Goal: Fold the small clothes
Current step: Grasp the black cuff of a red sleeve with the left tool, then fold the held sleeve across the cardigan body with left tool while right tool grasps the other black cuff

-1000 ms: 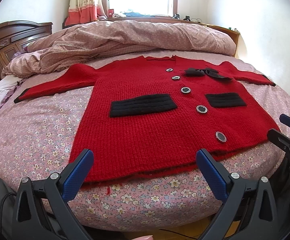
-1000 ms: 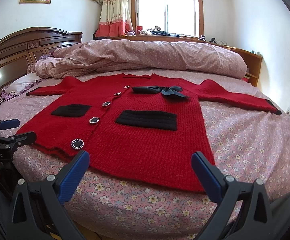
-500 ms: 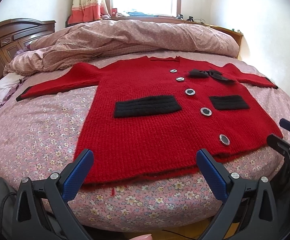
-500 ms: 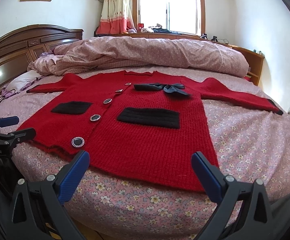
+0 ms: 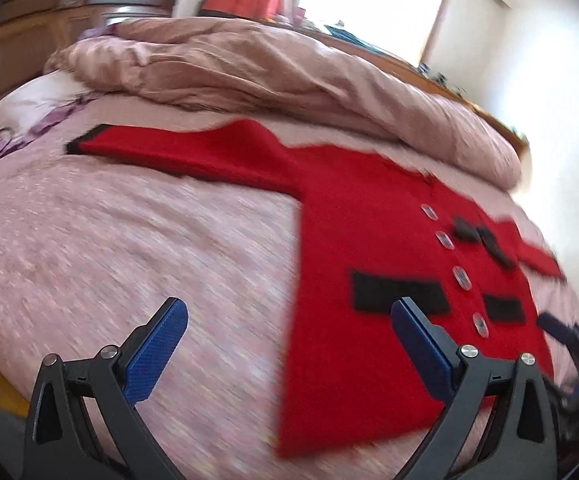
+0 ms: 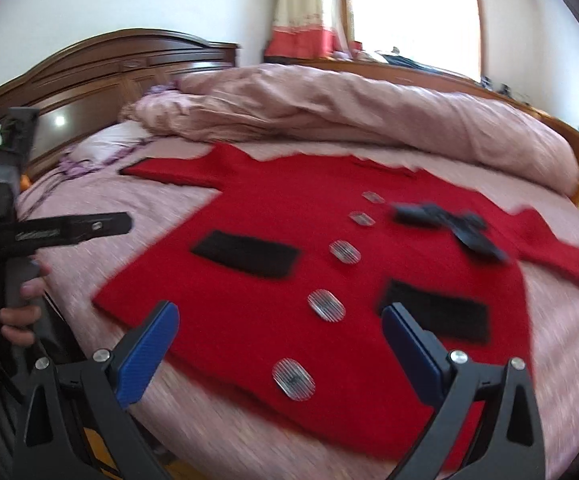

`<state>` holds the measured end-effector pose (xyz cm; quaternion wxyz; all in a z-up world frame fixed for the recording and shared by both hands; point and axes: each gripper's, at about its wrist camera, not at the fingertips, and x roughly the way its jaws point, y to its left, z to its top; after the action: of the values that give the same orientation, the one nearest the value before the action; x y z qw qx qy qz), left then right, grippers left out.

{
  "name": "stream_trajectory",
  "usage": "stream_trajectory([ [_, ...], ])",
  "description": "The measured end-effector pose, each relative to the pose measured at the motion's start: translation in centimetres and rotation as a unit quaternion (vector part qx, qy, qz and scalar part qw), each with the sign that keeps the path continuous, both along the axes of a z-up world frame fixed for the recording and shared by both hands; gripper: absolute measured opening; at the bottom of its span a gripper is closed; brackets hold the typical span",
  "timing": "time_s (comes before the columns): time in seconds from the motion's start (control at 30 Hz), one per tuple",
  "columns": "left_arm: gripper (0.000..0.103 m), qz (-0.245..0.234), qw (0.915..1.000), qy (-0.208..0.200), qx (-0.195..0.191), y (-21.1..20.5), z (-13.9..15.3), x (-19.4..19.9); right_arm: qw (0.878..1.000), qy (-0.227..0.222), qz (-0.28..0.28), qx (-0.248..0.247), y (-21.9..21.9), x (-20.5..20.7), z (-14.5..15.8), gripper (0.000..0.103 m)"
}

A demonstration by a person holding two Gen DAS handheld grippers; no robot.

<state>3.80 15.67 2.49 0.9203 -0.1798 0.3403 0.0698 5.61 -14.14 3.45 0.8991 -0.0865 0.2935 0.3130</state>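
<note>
Lying flat on the bed point(image 6: 89, 200), front side up, your red cardigan point(image 6: 273, 280) is a thick ribbed knit with both sleeves spread out to the sides. You can see 2 black rectangular pockets point(image 6: 247, 253) sewn on the front, 1 on each side of the button row, and a dark bow point(image 6: 447, 222) near the neckline. Down the middle run 5 oval buttons point(image 6: 326, 306), shiny and ridged, though motion blur smears their detail. The bedsheet under the cardigan is pink with a small floral print, and a rumpled pink duvet point(image 6: 369, 120) is heaped along the far side of the mattress, just beyond the collar. A dark carved wooden headboard point(image 6: 109, 68) stands at the left. Your left gripper point(image 5: 287, 322) is released, its 2 blue textured fingers point(image 5: 157, 350) spread wide; it hovers above the bare sheet and the cardigan's left side edge, holding nothing. Your right gripper point(image 6: 279, 320) is likewise spread apart and empty, poised over the hem near the lowest button. In the right wrist view, your hand point(image 6: 17, 304) wraps the handle of the left tool, well to the left of the cardigan's hem corner. In the left wrist view, the cuff of the left sleeve point(image 5: 169, 150) shows a black band at its end, lying on the sheet near a purple flower print.
</note>
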Motion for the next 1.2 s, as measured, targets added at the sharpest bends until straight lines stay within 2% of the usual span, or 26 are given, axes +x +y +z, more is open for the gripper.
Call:
stream_trajectory([
  [0.1,0.095,0.058,0.9971,0.004,-0.049,5.9,-0.1,1.5,0.999,-0.011,0.031,0.0,4.1,1.2,1.0,0.103],
  [0.2,0.085,0.113,0.9869,0.049,-0.105,12.3,-1.5,4.3,0.998,-0.013,0.06,0.011,8.1,2.3,1.5,0.103],
  [0.27,0.085,0.134,0.9799,0.053,-0.138,16.1,-2.5,5.6,0.997,-0.012,0.073,0.018,10.7,2.8,1.5,0.103],
  [0.33,0.085,0.168,0.9683,0.059,-0.176,19.5,-3.5,6.6,0.996,-0.01,0.08,0.024,13.2,3.5,1.4,0.103],
  [0.4,0.085,0.194,0.9529,0.047,-0.229,23.1,-4.7,7.4,0.996,-0.007,0.082,0.032,15.9,4.7,1.3,0.103],
  [0.5,0.085,0.225,0.933,0.026,-0.279,26.8,-5.8,8.0,0.996,0.011,0.075,0.053,18.7,6.5,1.1,0.103],
  [0.7,0.085,0.268,0.897,-0.025,-0.351,32.5,-7.4,8.5,0.989,0.074,0.048,0.119,23.1,10.2,-0.8,0.103],
  [0.73,0.085,0.269,0.8962,-0.029,-0.351,32.8,-7.4,8.7,0.987,0.083,0.045,0.13,23.5,10.6,-1.3,0.103],
  [0.87,0.085,0.27,0.9059,-0.035,-0.324,34.0,-7.2,10.2,0.985,0.102,0.033,0.136,24.5,12.1,-2.8,0.103],
  [0.93,0.084,0.27,0.9081,-0.041,-0.318,34.5,-7.2,11.3,0.984,0.111,0.021,0.139,24.6,12.9,-3.2,0.103],
  [0.97,0.06,0.269,0.9076,-0.046,-0.319,34.4,-7.3,11.8,0.982,0.118,0.015,0.145,24.4,13.2,-3.2,0.103],
  [1.0,0.023,0.268,0.9046,-0.044,-0.329,34.4,-7.5,12.2,0.981,0.124,0.01,0.151,24.3,13.5,-3.3,0.103],
  [1.03,0.01,0.268,0.8978,-0.034,-0.348,34.6,-8.1,12.2,0.979,0.13,0.003,0.158,24.0,13.8,-3.5,0.103],
  [1.07,0.004,0.273,0.8901,-0.031,-0.364,34.7,-8.6,12.0,0.978,0.134,0.0,0.163,23.8,14.0,-3.6,0.103],
  [1.13,0.003,0.281,0.8772,-0.057,-0.385,34.7,-8.9,11.2,0.976,0.136,-0.004,0.167,23.4,14.1,-3.7,0.103],
  [1.17,0.003,0.281,0.874,-0.068,-0.39,34.6,-8.7,10.9,0.977,0.135,-0.004,0.166,23.2,14.1,-3.6,0.103],
  [1.2,0.003,0.279,0.8746,-0.081,-0.388,34.4,-8.0,10.6,0.977,0.134,-0.004,0.164,23.1,14.0,-3.6,0.103],
])
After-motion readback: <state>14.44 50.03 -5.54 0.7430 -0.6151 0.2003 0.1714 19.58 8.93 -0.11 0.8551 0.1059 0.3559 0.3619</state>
